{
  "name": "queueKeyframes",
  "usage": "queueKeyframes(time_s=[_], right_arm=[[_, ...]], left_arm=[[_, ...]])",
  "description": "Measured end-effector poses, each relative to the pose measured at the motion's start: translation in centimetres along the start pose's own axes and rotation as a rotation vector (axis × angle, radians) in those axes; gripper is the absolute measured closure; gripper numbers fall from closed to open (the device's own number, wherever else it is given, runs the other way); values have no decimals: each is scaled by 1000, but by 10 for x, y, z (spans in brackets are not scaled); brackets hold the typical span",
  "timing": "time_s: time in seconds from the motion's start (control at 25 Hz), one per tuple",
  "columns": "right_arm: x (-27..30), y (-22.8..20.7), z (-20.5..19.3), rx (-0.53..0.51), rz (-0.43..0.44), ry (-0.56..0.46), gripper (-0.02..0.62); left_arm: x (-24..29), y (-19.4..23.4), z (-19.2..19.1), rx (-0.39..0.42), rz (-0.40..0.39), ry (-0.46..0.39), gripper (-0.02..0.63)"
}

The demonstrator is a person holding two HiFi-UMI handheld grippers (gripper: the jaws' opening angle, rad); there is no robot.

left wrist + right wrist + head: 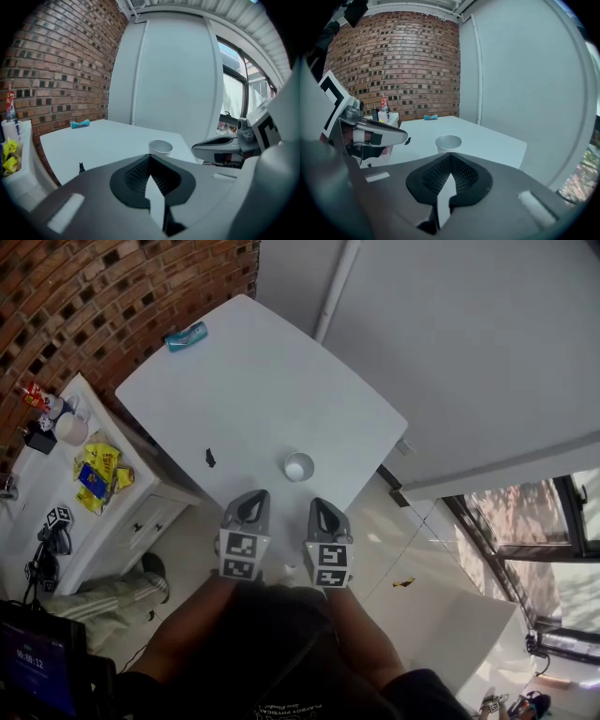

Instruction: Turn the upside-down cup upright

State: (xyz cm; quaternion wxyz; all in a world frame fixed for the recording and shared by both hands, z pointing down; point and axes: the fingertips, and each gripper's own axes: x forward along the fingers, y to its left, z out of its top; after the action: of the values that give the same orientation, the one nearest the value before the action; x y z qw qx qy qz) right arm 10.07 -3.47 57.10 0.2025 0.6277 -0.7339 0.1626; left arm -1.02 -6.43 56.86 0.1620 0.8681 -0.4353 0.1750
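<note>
A small white cup (298,466) stands upright, mouth up, near the front edge of the white table (253,381). Both gripper views show it just beyond the jaw tips: cup (160,147) and cup (448,142). My left gripper (251,497) and right gripper (322,504) hover side by side off the table's front edge, short of the cup and apart from it. The left gripper (151,157) has its jaws together with nothing in them. The right gripper (450,154) is likewise shut and empty.
A teal object (186,336) lies at the table's far corner and a small black clip (210,457) lies left of the cup. A white cabinet (56,512) with yellow packets (101,470) and a mug (70,427) stands to the left, below a brick wall (103,287).
</note>
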Motion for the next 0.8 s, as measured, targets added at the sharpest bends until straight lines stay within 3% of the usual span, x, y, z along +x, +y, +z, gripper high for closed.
queueKeyframes(time_s=[0.2, 0.44, 0.8], right_arm=[[-20, -8, -5, 5, 20, -6, 583], [-50, -11, -17, -3, 68, -9, 584], [-106, -2, -36, 6, 94, -56, 583]], left_arm=[[-15, -17, -3, -6, 34, -5, 609], [-39, -49, -10, 67, 79, -8, 611], [-83, -87, -20, 50, 92, -59, 609]])
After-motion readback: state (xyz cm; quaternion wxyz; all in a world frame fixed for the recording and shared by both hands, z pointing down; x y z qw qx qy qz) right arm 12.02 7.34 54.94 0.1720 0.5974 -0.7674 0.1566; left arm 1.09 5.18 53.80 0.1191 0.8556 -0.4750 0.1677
